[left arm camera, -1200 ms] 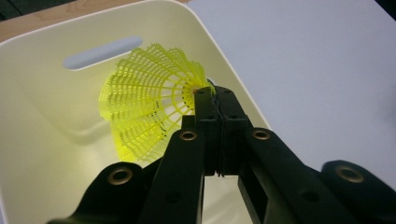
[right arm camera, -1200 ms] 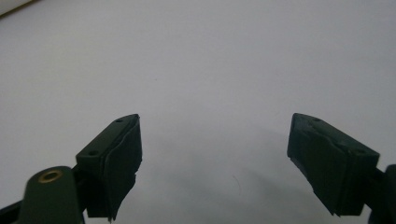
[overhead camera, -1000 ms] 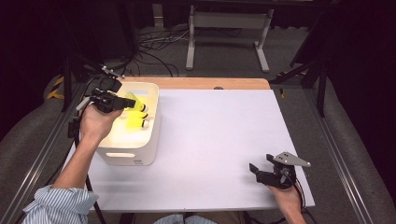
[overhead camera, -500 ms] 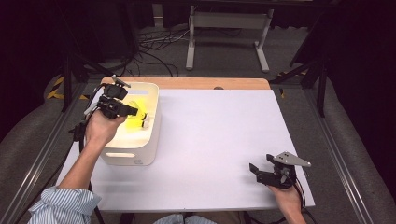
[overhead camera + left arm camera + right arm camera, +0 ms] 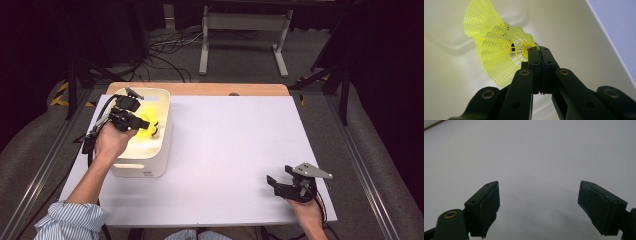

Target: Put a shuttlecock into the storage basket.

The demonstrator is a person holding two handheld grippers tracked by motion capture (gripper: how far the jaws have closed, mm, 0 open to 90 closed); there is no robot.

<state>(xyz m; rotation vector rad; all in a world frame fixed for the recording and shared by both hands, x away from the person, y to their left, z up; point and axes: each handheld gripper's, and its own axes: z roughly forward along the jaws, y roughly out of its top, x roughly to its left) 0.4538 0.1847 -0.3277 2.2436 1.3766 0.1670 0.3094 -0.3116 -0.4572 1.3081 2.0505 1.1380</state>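
Left claw (image 5: 142, 122) at left of high view, inside white plastic bin (image 5: 162, 150), jaws pressed together, pinching edge of yellow shuttlecock (image 5: 499, 53) skirt. Shuttlecock inside bin, just above pale floor; whether touching, cannot tell. Right claw (image 5: 276, 184) lower right on white tabletop (image 5: 235, 145), jaws spread, nothing between.

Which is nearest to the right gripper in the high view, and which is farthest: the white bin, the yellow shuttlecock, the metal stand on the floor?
From the right gripper, at the table's near right:
1. white bin, at the table's left side.
2. yellow shuttlecock, inside that bin, at the left gripper.
3. metal stand, on the floor beyond the table's far edge.
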